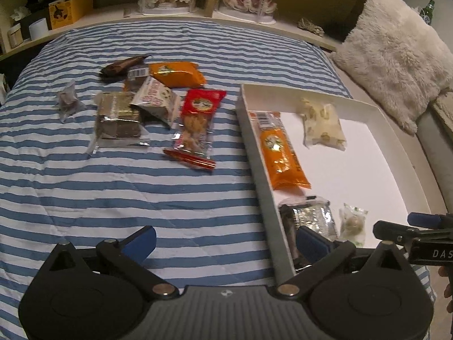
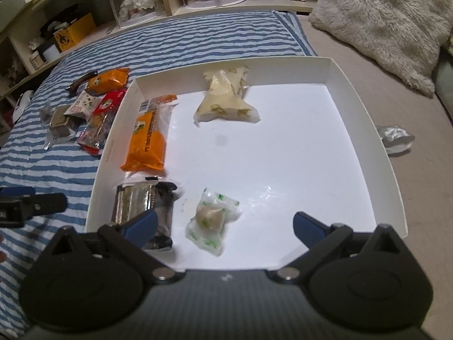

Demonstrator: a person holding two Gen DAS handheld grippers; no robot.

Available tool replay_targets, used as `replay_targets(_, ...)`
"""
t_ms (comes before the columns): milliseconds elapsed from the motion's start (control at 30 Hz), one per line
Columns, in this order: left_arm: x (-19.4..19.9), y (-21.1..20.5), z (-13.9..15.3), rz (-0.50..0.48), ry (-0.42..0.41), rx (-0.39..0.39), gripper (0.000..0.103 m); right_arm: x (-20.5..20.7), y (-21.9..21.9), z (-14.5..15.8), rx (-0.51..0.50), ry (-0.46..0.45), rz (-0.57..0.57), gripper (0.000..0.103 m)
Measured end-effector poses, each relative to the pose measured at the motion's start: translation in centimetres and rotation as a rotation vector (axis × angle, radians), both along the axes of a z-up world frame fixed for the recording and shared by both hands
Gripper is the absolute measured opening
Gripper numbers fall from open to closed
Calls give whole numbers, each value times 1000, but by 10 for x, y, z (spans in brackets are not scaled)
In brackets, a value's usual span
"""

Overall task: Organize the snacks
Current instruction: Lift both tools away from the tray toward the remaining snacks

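Here, a blue-and-white striped bedspread carries the loose snacks. Leftmost lies a small clear packet with a dark lump inside, set apart from the rest. Next, a clear-wrapped brown block, touching a white printed packet that overlaps its right edge. Behind these, a dark brown wrapper and an orange pouch. Right of the white packet, a red-topped packet with pale pieces showing through, near the box but not touching it.

Left gripper: released, jaws wide, nothing between them; one finger over the bedspread, the other over the near left corner of the box.

White shallow box sits at the bedspread's right edge. Inside, along the left wall: a long orange bar, and nearer, a silver foil packet just below it. A cream packet with yellowish print lies toward the far wall. A small white-and-green wrapped candy lies just beside the foil packet, possibly touching; blur makes it hard to tell.

Right gripper: also released, jaws spread, hovering over the near part of the box with the candy between the fingers, ungrasped.

Right of the box, a crumpled silvery wrapper on the tan sheet; beyond, a fluffy white pillow.
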State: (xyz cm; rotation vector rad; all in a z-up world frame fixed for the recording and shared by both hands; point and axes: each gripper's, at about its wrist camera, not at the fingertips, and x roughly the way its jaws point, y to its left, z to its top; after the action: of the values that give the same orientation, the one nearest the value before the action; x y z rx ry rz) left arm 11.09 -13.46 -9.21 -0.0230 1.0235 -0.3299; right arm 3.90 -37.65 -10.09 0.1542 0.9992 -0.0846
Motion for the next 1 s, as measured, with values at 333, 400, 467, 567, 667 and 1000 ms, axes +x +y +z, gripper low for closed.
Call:
replay_targets(333,16,54,8,69,-24,19,103,6,11,8,1,-88,-47,102)
replay_targets(400,20,66,10,78,-33,18,103,9,17,10,17,-111,-45,102)
replay_targets(467,22,75,12,89,-48,19,103,11,24,12,26,-137,-39,102)
replay_targets(567,27,89,14,114,-86,17,103,15,36,15,28,-179,-29,102)
replay_targets(667,33,99,14,141,-108,-9,103,20,47,18,40,-230,-6,102)
replay_targets(1000,59,109,10,178,-184,-76,103,52,69,28,264,-382,34,102)
